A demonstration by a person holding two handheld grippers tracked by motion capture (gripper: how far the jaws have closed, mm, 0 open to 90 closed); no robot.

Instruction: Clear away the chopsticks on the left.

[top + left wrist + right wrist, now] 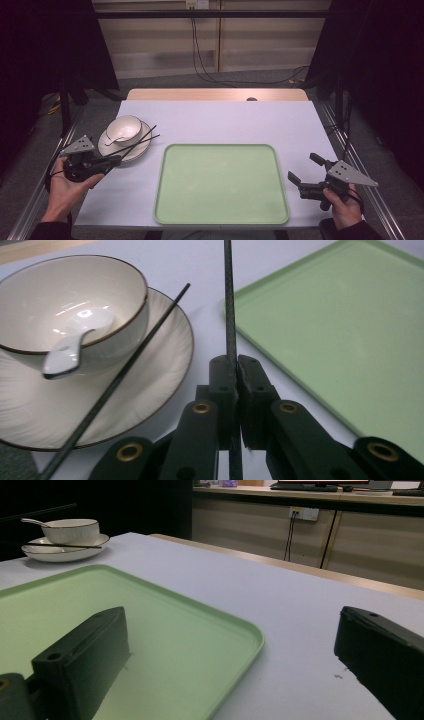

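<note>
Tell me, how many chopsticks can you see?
2. One chopstick is pinched between the shut jaws of the left gripper, beside the green tray. The other chopstick lies across the saucer, next to the bowl.

A pale lilac worktop (220, 117) with a wooden far edge is standing on a grey floor (165, 82). Beige cabinet panels (260, 47) are lining the back wall, with black cables (200, 55) hanging from a socket (303, 513). Dark curtains (45, 45) are flanking both sides.
</note>
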